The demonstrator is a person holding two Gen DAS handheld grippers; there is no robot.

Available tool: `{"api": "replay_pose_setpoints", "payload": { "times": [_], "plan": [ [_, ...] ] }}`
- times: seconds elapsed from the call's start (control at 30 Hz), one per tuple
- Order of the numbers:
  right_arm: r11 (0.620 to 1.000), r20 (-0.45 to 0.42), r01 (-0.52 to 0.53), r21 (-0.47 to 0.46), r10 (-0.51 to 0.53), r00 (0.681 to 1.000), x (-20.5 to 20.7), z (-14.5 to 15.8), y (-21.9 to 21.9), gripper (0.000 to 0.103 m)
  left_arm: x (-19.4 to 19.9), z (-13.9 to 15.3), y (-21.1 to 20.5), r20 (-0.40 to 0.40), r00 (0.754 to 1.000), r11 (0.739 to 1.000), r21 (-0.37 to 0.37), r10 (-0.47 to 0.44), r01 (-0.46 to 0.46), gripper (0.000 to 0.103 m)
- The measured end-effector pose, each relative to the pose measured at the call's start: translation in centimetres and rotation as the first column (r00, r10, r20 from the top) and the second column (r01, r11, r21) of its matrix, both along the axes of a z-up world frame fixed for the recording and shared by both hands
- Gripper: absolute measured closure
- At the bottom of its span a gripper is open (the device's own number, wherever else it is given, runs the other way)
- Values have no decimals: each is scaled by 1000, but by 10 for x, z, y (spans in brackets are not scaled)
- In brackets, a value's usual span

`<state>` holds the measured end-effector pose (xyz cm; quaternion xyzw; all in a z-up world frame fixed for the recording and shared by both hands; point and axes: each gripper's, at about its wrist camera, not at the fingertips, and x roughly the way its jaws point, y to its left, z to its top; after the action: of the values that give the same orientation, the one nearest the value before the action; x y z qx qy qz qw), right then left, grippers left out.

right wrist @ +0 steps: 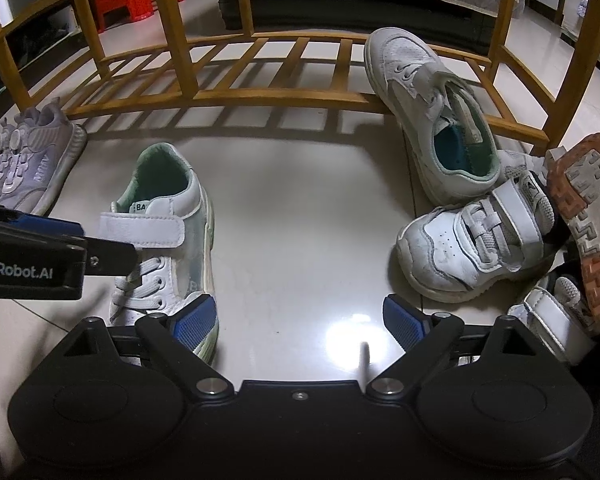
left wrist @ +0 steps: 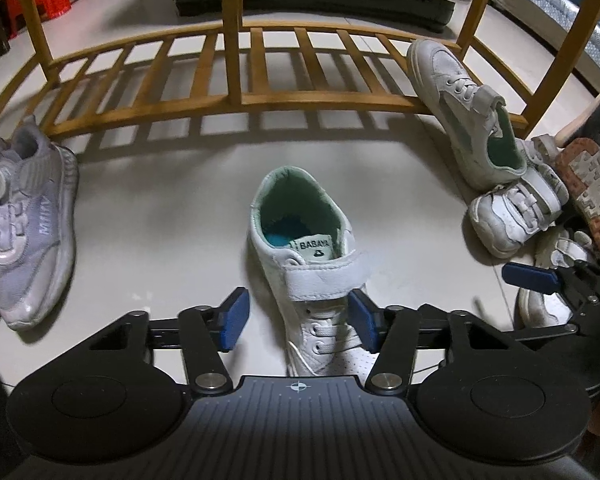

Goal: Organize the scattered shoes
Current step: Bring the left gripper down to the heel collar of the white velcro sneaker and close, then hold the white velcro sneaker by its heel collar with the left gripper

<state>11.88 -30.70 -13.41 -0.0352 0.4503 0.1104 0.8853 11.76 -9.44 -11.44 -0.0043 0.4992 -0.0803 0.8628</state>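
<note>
Left claw [left wrist: 298, 322] straddles white shoe [left wrist: 300, 248], pads apart (right pad touching its side), right claw [right wrist: 298, 320] wide open over bare floor [right wrist: 300, 220].

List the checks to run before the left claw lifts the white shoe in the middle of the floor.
1. White shoe between the left claw pads: ok.
2. Both pads pressing on it: not ok; one pad stands clear of its side.
3. Shoe upright on its sole: ok.
4. Right claw open, only floor between its pads: ok.
5. Free room on the wooden rack bottom shelf: ok; most slats are bare.
6. Matching shoe found: ok; it leans on the rack's end.
</note>
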Motion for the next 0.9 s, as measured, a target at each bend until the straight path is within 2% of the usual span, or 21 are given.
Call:
{"api": "replay_pose_setpoints", "payload": {
  "times": [0.03, 0.13, 0.37, 0.53, 0.7, 0.9],
  "plan": [
    [1000, -4, -3, 1, 3, 1000, 0, 0, 0, 11, 0, -1, 0, -4, 1000, 1000, 0, 3, -3, 67],
    [1000, -16, -23, 9, 23, 1000, -1, -2, 2, 11, 0, -3, 1, -7, 1000, 1000, -10, 1, -1, 72],
    [997, -26, -66, 35, 67, 997, -2, -1, 8, 11, -2, 8, 10, -17, 1000, 1000, -23, -4, 3, 72],
    [992, -21, -116, 57, 117, 993, -7, 3, 13, 11, -7, 23, 15, 21, 1000, 999, -39, -4, 4, 66],
    [985, -15, -157, 68, 159, 987, -10, 3, 21, 11, 5, 32, 22, 47, 997, 998, -35, 53, -51, 64],
    [977, -27, -201, 72, 204, 979, -14, 1, 34, 11, 27, 27, 24, 36, 994, 994, -10, 105, -105, 63]
  ]
}}
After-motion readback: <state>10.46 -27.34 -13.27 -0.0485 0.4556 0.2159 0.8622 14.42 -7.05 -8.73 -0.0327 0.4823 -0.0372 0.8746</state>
